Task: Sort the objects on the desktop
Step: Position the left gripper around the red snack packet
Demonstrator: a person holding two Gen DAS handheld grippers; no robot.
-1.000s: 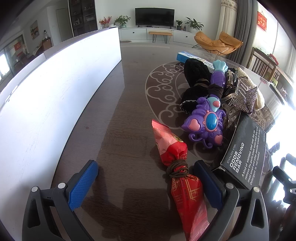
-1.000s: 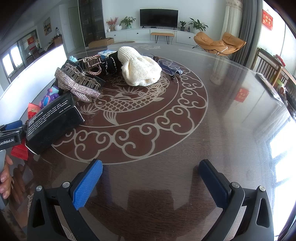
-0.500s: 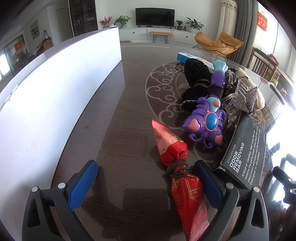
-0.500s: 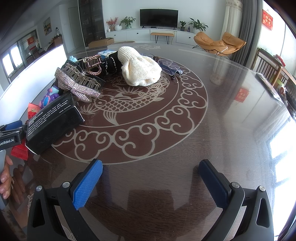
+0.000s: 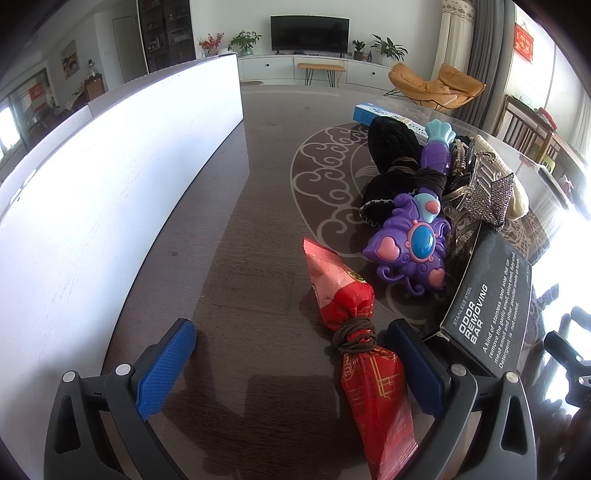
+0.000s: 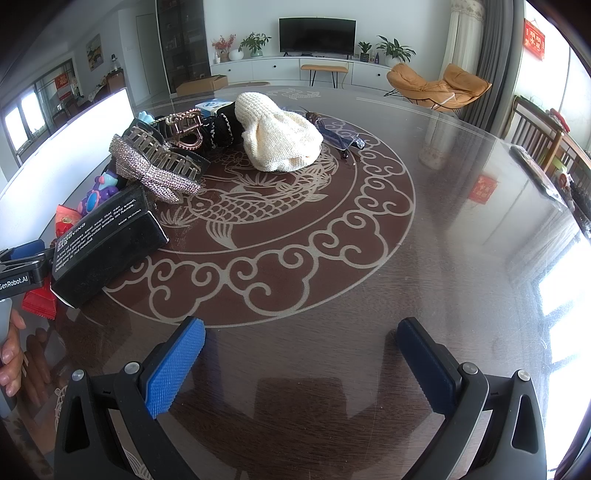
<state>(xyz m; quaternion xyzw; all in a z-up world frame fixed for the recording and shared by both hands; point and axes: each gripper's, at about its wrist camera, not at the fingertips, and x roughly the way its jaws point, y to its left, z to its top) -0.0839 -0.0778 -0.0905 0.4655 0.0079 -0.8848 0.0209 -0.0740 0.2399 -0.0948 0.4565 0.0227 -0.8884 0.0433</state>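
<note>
Dark brown and shiny, the table point(image 6: 443, 258) has a pale fish and curly clouds drawn on its top. Behind it is a living room with a black TV point(image 6: 317, 34) and an orange chair point(image 6: 439, 86). A tall white board point(image 5: 110, 177) stands along the table's left side. The things to sort lie in a bunch near that side. A red snack bag point(image 5: 354, 332), tied in the middle with a brown hair band point(image 5: 354, 332), lies on the table between the left gripper's fingers, close to the right-hand one, and nothing squeezes it. The left gripper point(image 5: 291, 354) has its jaws spread wide. Just past the bag sits a purple toy point(image 5: 410, 251) with pink hearts. Beside the toy is a black box point(image 5: 491, 314) that says ODOR REMOVING BAR. A sparkly bow clip point(image 6: 147, 171) rests right behind the box. Farther back are a black knitted thing point(image 5: 391, 158), a cream knitted hat point(image 6: 280, 138) and a blue box point(image 5: 365, 112). The right gripper point(image 6: 301, 354) has its jaws spread wide too, over bare table with nothing between them. A hand point(image 6: 11, 354) shows at the far left edge of the right view.
</note>
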